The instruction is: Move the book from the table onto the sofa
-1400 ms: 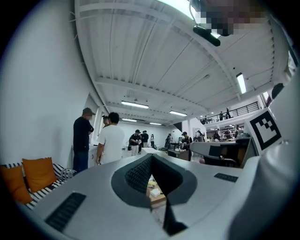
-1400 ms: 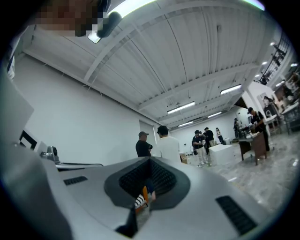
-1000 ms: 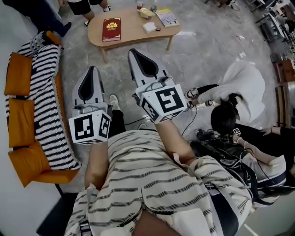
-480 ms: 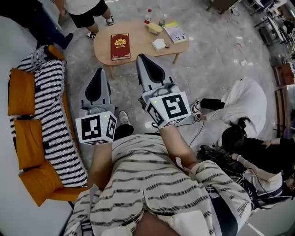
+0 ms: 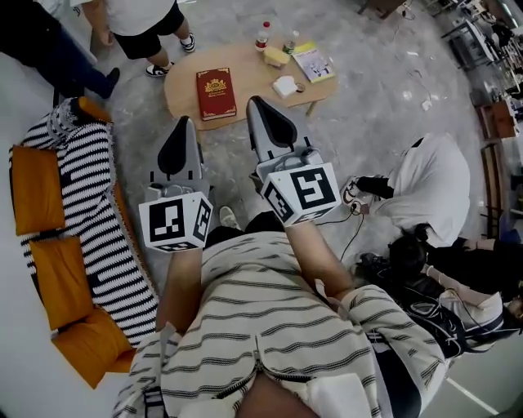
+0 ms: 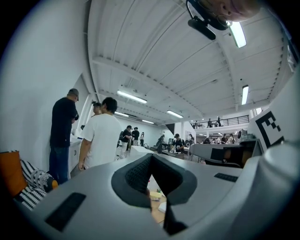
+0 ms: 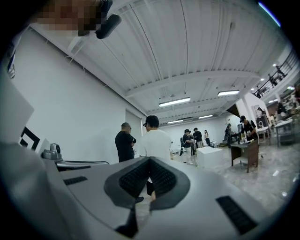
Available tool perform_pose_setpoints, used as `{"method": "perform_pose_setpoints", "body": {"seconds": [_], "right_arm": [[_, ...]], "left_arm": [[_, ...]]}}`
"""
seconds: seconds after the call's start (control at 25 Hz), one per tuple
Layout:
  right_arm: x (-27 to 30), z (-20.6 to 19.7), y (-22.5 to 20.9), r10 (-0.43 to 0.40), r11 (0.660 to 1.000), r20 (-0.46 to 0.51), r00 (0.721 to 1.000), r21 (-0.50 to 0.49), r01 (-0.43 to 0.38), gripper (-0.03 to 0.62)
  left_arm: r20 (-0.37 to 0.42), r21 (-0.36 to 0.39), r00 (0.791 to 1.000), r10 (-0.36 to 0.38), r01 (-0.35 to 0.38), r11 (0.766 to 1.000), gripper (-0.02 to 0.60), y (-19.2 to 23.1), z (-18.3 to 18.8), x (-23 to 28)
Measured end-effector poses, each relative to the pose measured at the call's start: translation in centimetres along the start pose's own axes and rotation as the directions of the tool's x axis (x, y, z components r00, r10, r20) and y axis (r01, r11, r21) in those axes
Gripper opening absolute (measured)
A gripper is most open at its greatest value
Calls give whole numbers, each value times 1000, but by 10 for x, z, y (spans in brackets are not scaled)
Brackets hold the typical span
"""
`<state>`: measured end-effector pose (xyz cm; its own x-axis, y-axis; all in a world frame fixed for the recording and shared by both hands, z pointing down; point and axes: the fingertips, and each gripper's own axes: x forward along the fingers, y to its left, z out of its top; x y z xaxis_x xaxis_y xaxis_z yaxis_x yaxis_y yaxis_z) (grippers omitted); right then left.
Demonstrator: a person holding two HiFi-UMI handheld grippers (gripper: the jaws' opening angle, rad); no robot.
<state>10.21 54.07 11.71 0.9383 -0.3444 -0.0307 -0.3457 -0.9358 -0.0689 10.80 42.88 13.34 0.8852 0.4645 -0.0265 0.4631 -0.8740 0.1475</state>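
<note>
Two grippers, left and right, are held level with jaws closed on nothing, well short of the table. The red book lies flat on the table's left half, untouched; the sofa stands to the left. Advice: spread the jaws before arrival, then pinch the book's near edge squarely.

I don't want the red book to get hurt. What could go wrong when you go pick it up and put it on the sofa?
The book lies flat on the table, so the left gripper and right gripper, both shut now, might slide it instead of lifting it. The bottle on the same table could get knocked over. People stand close to the table and the sofa, so a bump could happen.
</note>
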Motion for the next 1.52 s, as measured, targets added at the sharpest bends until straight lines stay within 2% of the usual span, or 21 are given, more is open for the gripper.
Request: {"method": "perform_pose_setpoints", "body": {"seconds": [0.44,0.88,1.24,1.52], "right_arm": [[67,-22,-25,-23,1000,-47,999,9,24,14],[140,-52,-91,-23,998,-90,996,55,28,14],[197,-96,-149,2,993,-174,985,117,18,14],[232,-134,-177,13,988,-248,969,149,25,14]], "left_arm": [[-41,-21,999,-6,6,1000,6,39,-15,62],[-96,-14,995,4,-5,1000,6,56,-43,159],[-207,-17,977,45,-50,999,6,70,-87,236],[-277,-33,957,86,-99,995,6,89,-122,271]]}}
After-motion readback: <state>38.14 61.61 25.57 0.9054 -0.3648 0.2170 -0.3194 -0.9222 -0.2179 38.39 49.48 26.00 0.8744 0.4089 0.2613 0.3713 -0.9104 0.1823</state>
